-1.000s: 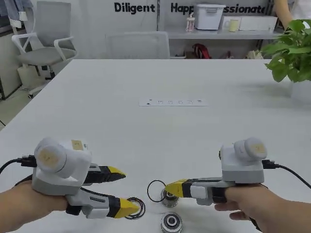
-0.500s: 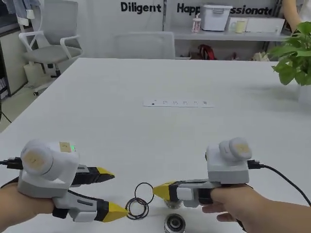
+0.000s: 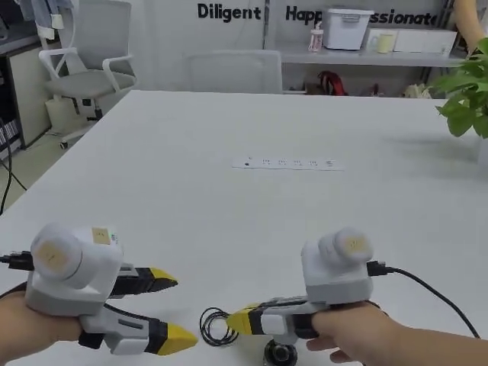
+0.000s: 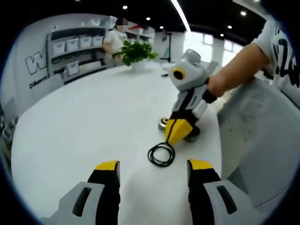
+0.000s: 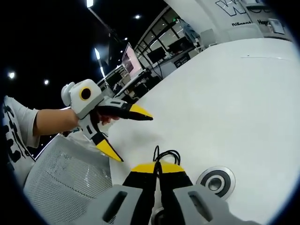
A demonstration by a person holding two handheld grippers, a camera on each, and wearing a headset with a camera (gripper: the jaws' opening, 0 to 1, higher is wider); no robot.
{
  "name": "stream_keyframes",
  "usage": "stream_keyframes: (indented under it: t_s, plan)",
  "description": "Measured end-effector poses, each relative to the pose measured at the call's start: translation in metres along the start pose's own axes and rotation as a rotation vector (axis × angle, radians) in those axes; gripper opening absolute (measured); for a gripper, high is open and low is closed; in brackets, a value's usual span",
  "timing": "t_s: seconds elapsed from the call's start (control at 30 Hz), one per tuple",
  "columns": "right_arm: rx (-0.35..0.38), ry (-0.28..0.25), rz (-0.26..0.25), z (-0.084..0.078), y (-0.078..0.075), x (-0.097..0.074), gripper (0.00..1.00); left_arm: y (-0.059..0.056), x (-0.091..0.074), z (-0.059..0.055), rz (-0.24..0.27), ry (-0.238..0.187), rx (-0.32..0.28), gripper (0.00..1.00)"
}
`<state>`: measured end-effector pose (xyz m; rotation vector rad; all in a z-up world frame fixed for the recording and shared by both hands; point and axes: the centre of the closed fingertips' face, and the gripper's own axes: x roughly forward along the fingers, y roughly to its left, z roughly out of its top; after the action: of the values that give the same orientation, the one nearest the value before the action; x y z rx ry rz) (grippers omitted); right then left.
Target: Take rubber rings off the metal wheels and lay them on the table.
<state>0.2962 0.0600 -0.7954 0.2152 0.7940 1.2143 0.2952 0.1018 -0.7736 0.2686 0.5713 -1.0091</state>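
- Wheel: one metal wheel point(image 3: 280, 353) stands at the near edge of the table point(image 3: 290, 221), partly under the right gripper's body. Whether it has a ring on it cannot be told.
- The right gripper point(image 3: 238, 320) has its jaws pressed together, pinching a thin black rubber ring point(image 3: 223, 323). In the right gripper view the loop comes out from between the yellow tips and lies flat on the table.
- That loop overlaps what looks like a second ring point(image 3: 207, 329), so the two make one small heap touching the right gripper's tips, between the two grippers.
- The left gripper point(image 3: 171, 309) has its jaws spread wide and holds nothing. The heap is just beyond its tips, as its own view shows.
- Compared with a second ago, the pinched ring has left the wheels: it hung beside the farther wheel, apart from the ring near the left gripper, and the right gripper has carried it leftward onto that ring.
- The left gripper has hardly moved, and much of the shift in the picture is the headset's.
- In my judgement this ring is off and down, and only the letting go remains.
- Farther up the table lies a white power strip point(image 3: 288, 163), well apart from the work.
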Motion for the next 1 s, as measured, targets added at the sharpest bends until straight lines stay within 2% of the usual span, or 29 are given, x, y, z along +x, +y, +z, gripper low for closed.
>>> stream_keyframes:
  t_s: [0.2, 0.53, 0.7, 1.0]
  plan:
    - [-0.055, 0.025, -0.008, -0.004, 0.001, -0.003, 0.06, -0.001, 0.000, 0.000, 0.000, 0.000, 0.001, 0.59]
    - [-0.101, -0.029, -0.002, 0.012, 0.007, -0.022, 0.15, -0.006, -0.002, 0.004, -0.011, -0.008, 0.005, 0.59]
    - [-0.139, -0.073, -0.006, 0.024, 0.009, -0.040, 0.18, -0.008, -0.006, 0.006, -0.015, -0.006, 0.015, 0.60]
    - [-0.228, -0.111, -0.042, 0.026, 0.005, -0.078, 0.27, -0.006, -0.016, 0.009, -0.007, -0.020, 0.017, 0.61]
